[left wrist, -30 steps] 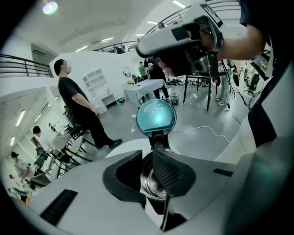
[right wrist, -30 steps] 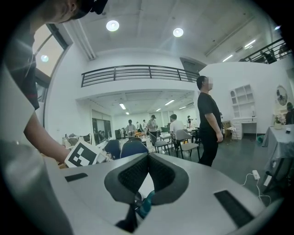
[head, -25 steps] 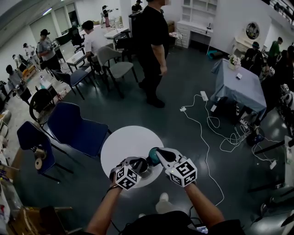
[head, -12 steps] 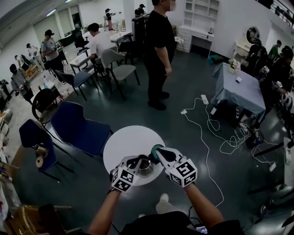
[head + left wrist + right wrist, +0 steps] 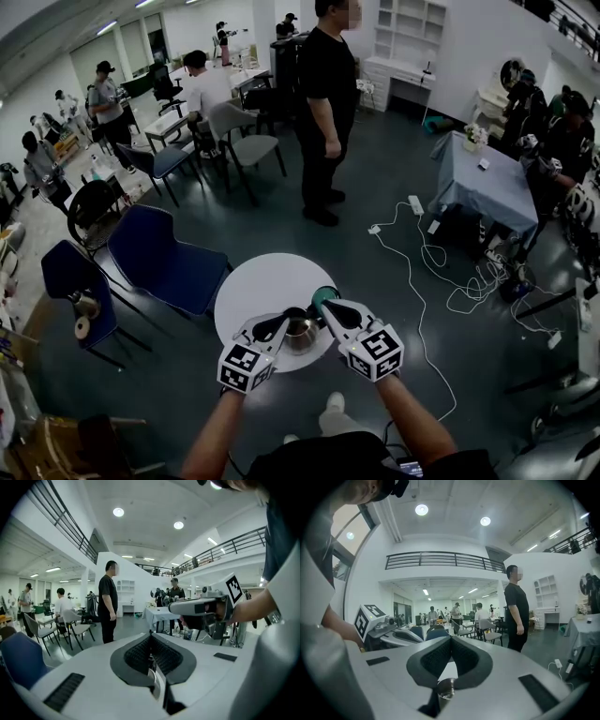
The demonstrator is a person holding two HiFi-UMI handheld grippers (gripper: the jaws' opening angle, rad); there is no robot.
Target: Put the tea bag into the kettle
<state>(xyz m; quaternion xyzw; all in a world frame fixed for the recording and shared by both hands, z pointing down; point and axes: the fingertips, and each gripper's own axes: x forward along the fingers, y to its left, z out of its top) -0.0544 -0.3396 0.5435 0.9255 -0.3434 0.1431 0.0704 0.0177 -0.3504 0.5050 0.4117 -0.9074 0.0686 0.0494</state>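
The left claw (image 5: 279, 323) is clamped shut on the thin white tea bag (image 5: 158, 682), close beside the open kettle (image 5: 302, 332) on the round tabletop (image 5: 262, 286). The right claw (image 5: 330, 309) is closed on the teal lid (image 5: 325, 294) (its shiny knob sits between the pads).

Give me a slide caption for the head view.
Left tongs and right tongs hover over a shiny steel kettle on a round white table, blue chairs and a black-clad person beyond.

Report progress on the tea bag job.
Done: the left hand-held gripper is shut on what looks like the tea bag. In hand: the right hand-held gripper holds a teal piece beside the kettle. Left: bag not yet in the kettle.
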